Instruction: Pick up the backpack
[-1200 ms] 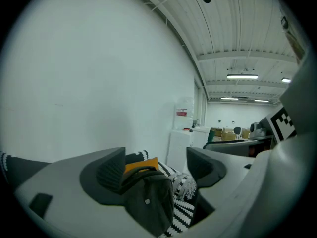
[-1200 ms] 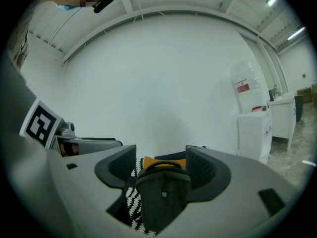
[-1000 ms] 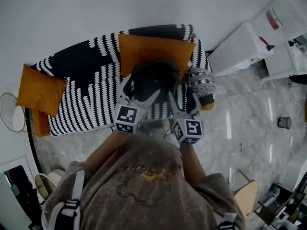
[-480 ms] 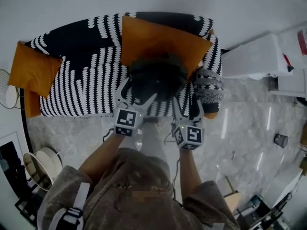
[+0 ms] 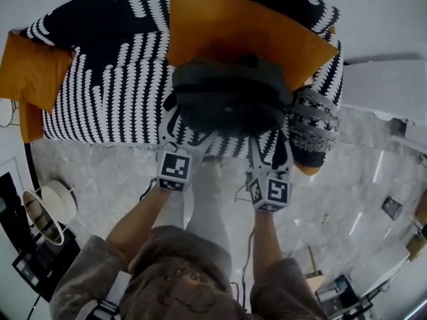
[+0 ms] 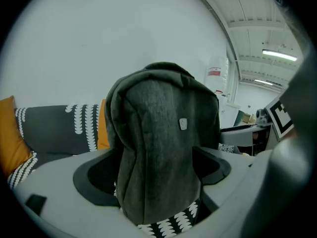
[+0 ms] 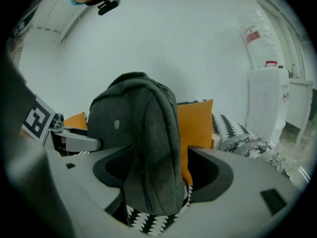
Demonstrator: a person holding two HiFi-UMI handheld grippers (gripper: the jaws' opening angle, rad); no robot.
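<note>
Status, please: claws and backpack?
Left claw open; right claw just opened wider, backpack between jaws, ungripped. It stands on sofa, against orange cushion. Nothing blocks.

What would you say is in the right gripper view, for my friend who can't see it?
A dark grey fabric backpack stands upright between the wide grey jaws of the right gripper, which have just been opening and don't squeeze it. It sits on a black-and-white patterned sofa, with an orange square cushion behind it.
</note>
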